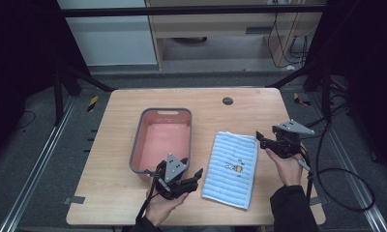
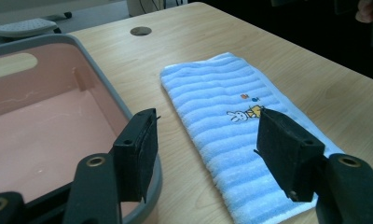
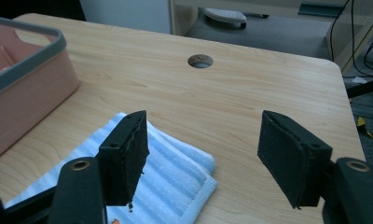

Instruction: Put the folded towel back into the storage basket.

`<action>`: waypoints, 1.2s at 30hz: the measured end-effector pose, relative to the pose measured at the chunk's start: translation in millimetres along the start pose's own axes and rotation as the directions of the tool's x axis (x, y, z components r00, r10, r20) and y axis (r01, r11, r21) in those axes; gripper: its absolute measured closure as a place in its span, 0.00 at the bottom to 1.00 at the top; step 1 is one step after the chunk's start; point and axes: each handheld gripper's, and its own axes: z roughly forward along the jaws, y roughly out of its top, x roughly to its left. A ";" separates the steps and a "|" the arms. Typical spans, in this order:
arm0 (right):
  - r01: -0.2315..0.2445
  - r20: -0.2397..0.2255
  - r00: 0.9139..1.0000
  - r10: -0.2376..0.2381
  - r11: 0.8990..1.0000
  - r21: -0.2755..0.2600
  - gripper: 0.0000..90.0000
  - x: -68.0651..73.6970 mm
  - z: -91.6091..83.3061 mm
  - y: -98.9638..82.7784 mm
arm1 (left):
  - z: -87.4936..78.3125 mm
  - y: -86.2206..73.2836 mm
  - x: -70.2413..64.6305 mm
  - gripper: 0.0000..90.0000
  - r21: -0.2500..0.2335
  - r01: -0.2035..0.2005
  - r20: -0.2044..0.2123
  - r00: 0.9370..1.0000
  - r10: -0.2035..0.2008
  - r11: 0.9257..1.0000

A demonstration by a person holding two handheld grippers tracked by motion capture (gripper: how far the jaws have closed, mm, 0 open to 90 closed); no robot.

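Towel [image 1: 230, 169], folded on the worktop [image 1: 119, 193], may unfold or bunch if the open left tool [image 1: 192, 179] and open right tool [image 1: 262, 138] pinch one layer.

The towel [image 1: 231, 166] is light blue with white stripes and a small rabbit print; the bin [image 1: 161, 140] is pink, grey-rimmed; the table [image 1: 201, 101] is pale wood.

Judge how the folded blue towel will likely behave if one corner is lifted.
The towel looks like soft terry, so it would probably droop and unfold from its layered fold. It seems light, and pushed across the wooden table it may bunch rather than slide.
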 end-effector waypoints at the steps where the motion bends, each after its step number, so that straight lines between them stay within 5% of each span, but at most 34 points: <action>1: 0.005 0.002 1.000 -0.005 1.000 0.003 0.38 -0.3 2.0 -0.3 | 1.5 -0.7 -1.8 0.42 0.002 -0.003 0.001 1.000 0.003 1.000; 22: 0.040 0.004 0.999 -0.040 0.993 0.112 0.45 3.7 43.5 -20.7 | 36.4 -34.1 -20.6 0.52 0.087 -0.014 0.031 0.999 0.012 0.996; 36: 0.042 -0.015 0.999 -0.040 0.980 0.195 0.51 3.7 64.3 -36.9 | 62.3 -60.0 -20.6 0.60 0.184 0.003 0.011 1.000 -0.006 0.983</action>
